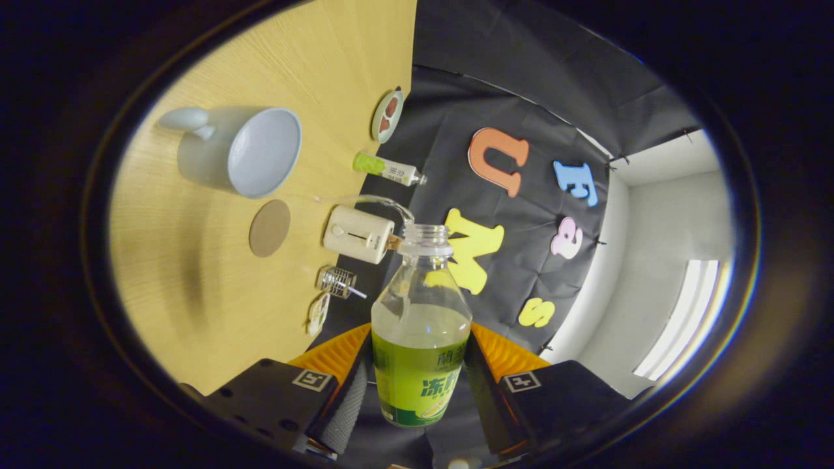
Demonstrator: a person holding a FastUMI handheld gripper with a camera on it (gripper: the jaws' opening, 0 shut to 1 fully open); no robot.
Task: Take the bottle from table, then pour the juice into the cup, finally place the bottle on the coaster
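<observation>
Sideways now, claw [417,391] pinching clear uncapped plastic bottle with green label [420,339] between both fingers, pale blue ceramic cup [241,153] and round brown coaster [270,228] beyond on light wooden tabletop [195,286].

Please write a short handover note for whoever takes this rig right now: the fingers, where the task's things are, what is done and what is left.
Gripper: fingers shut on the bottle, gripping its labelled lower body; the bottle is uncapped and lifted off the table.
Cup: on the table beyond the fingers, its inside looking empty.
Coaster: bare, on the table next to the cup, between it and a small cream-coloured device.
Done: bottle picked up.
Left: apparently the pour into the cup, since nothing shows in it; then set the bottle on the coaster.
</observation>
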